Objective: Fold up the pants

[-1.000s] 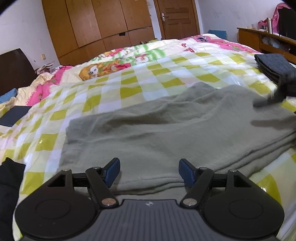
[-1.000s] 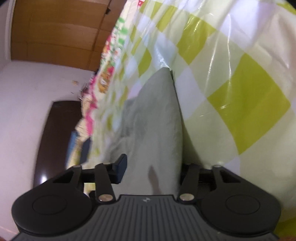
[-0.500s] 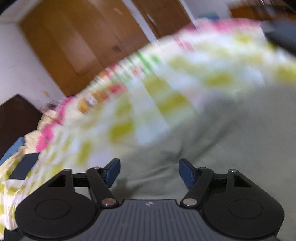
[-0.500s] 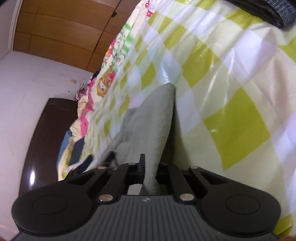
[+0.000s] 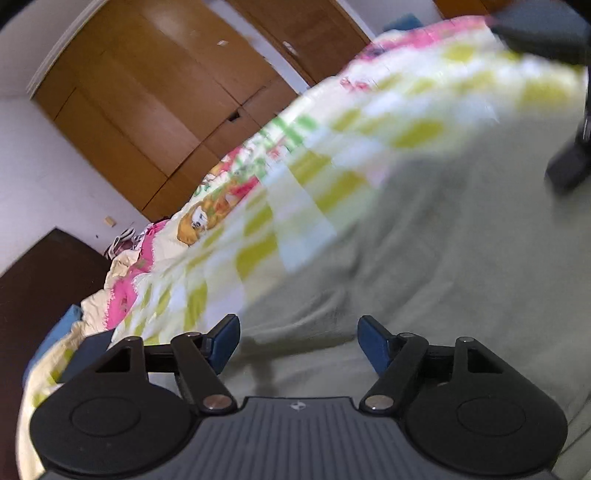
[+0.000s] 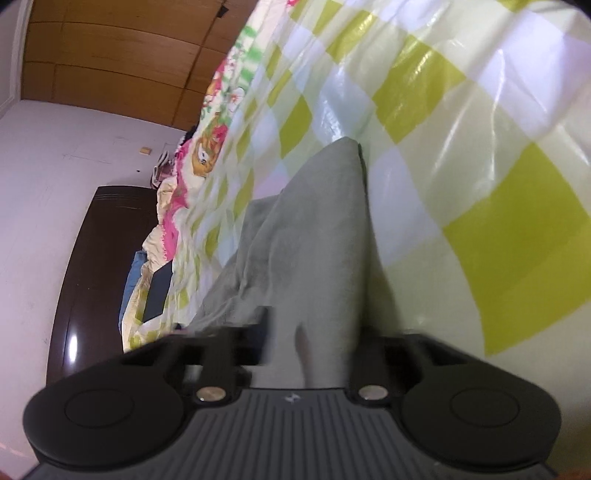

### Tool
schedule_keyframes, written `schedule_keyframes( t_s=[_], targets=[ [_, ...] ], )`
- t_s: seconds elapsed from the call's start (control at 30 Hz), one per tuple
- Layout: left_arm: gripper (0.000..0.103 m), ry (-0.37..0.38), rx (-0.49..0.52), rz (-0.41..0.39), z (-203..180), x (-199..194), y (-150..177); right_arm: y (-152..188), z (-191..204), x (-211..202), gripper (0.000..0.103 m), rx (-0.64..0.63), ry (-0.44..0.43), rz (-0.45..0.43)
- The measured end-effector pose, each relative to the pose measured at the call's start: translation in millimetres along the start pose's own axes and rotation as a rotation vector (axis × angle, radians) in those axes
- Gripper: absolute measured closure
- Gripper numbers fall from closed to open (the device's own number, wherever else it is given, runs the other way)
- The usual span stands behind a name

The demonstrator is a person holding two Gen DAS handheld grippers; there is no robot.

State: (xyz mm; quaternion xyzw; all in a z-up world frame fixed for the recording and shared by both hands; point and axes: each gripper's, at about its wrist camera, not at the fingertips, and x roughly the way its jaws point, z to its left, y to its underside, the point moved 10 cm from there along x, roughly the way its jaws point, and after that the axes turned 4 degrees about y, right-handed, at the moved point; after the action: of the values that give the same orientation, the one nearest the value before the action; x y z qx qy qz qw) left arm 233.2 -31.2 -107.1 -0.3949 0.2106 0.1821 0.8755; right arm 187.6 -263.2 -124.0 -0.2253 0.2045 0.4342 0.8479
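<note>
Grey-green pants (image 5: 443, 277) lie spread on a yellow-checked bedspread (image 5: 314, 177). My left gripper (image 5: 297, 343) hovers low over their near left part, rolled to one side. Its jaws are opening, the blue pads (image 5: 225, 341) are wide apart, and the cloth lies below them, not pinched. In the right wrist view a raised ridge of the pants (image 6: 314, 240) runs straight into my right gripper (image 6: 310, 332). Its blurred fingers are shut on that fold. The right gripper also shows as a dark shape (image 5: 569, 166) at the pants' far right side.
A folded dark garment (image 5: 546, 29) lies on the bed beyond the pants. A wooden wardrobe (image 5: 147, 92) and a door stand behind the bed. A dark headboard (image 6: 92, 258) is at the left, with a dark blue flat item (image 6: 159, 291) and rumpled bedding near it.
The left gripper rolled and moved in closer over the pants, its jaws staying wide. The right gripper closed on the fold of the pants and stayed in place.
</note>
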Motion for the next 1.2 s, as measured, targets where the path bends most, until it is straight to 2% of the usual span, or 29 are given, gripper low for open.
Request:
schedule_keyframes(
  t_s=[0.1,0.17,0.23,0.3,0.37,0.5,0.57,0.8,0.93,1.1,1.2],
  targets=[
    [0.019,-0.021,-0.046,-0.019,9,-10,-4,3,10,-10,0.098,-0.056,0.030,-0.024],
    [0.019,-0.002,-0.058,-0.050,8,-21,-3,3,15,-17,0.098,-0.055,0.031,-0.040],
    [0.022,0.051,-0.026,-0.066,-8,-31,6,1,22,-22,0.098,-0.058,0.030,-0.064],
    [0.023,0.037,0.028,-0.106,-18,-40,12,1,34,-26,0.098,-0.085,0.036,-0.076],
    [0.023,0.030,0.035,-0.122,-16,-46,12,1,47,-29,0.098,-0.132,0.069,-0.082],
    [0.023,0.138,-0.046,-0.092,-10,-52,18,-1,74,-30,0.098,-0.221,0.138,-0.094],
    [0.023,0.161,-0.079,-0.093,-7,-56,23,0,91,-23,0.098,-0.276,0.170,-0.093],
    [0.021,0.225,-0.185,-0.068,20,-68,43,27,171,35,0.097,-0.442,0.193,-0.042],
    [0.020,0.225,-0.274,-0.077,46,-82,57,67,207,91,0.097,-0.580,0.227,0.045],
    [0.020,0.245,-0.393,-0.050,69,-84,77,116,211,149,0.096,-0.612,0.255,0.167],
    [0.020,0.246,-0.433,-0.041,76,-85,87,137,210,164,0.090,-0.643,0.287,0.217]
  ],
)
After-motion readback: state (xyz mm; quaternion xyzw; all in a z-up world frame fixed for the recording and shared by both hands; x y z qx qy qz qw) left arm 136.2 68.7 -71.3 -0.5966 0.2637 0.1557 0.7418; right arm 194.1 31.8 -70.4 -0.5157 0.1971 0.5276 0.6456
